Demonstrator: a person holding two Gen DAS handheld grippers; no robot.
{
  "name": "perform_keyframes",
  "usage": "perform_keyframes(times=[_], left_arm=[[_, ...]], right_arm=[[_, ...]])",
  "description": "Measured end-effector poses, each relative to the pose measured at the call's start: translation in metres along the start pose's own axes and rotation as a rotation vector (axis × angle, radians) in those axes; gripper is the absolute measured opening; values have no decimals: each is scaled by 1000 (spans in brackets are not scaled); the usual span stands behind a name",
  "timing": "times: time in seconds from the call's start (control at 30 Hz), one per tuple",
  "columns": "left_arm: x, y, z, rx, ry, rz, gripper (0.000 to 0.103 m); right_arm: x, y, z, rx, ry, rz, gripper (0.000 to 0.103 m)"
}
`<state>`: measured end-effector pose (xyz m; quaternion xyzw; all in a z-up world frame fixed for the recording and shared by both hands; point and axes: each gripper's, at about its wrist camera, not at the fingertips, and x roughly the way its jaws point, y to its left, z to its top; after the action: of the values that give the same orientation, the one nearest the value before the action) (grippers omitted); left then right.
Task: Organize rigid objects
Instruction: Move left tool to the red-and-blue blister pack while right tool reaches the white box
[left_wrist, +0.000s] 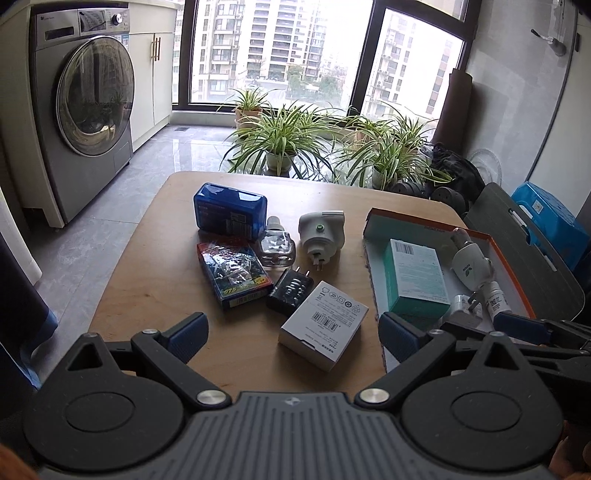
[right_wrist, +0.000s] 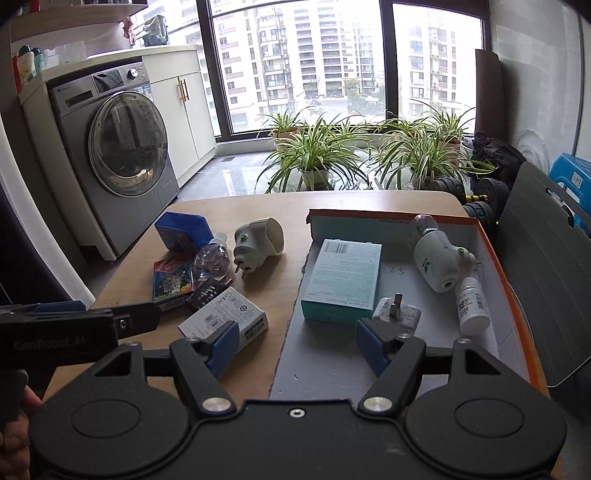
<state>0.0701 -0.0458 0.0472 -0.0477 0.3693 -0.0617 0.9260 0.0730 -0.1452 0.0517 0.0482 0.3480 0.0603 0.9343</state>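
On the wooden table (left_wrist: 147, 288) lie a blue case (left_wrist: 231, 210), a colourful packet (left_wrist: 232, 275), a clear bottle (left_wrist: 277, 245), a white plug-in device (left_wrist: 321, 234), a black charger (left_wrist: 290, 291) and a white barcoded box (left_wrist: 323, 325). The orange-rimmed box (right_wrist: 509, 295) on the right holds a teal carton (right_wrist: 343, 280), a second white plug-in device (right_wrist: 439, 262), a small white bottle (right_wrist: 472, 304) and a white adapter (right_wrist: 397, 314). My left gripper (left_wrist: 293, 334) hovers open above the white barcoded box. My right gripper (right_wrist: 297, 345) hovers open over the orange-rimmed box's near left edge, empty.
A washing machine (left_wrist: 88, 110) and cabinets stand at the left. Several potted plants (left_wrist: 284, 136) crowd the floor beyond the table's far edge. A grey board (right_wrist: 543, 258) and a blue stool (left_wrist: 550, 218) sit to the right of the table.
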Motion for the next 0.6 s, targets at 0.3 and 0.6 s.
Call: perform_keyframes(times=[0.3, 0.6], left_arm=[[14, 25, -6, -33, 20, 26, 101], [50, 53, 12, -115, 48, 90, 101]], right_arm=[[9, 4, -6, -3, 21, 23, 83], [15, -4, -13, 29, 33, 33, 83]])
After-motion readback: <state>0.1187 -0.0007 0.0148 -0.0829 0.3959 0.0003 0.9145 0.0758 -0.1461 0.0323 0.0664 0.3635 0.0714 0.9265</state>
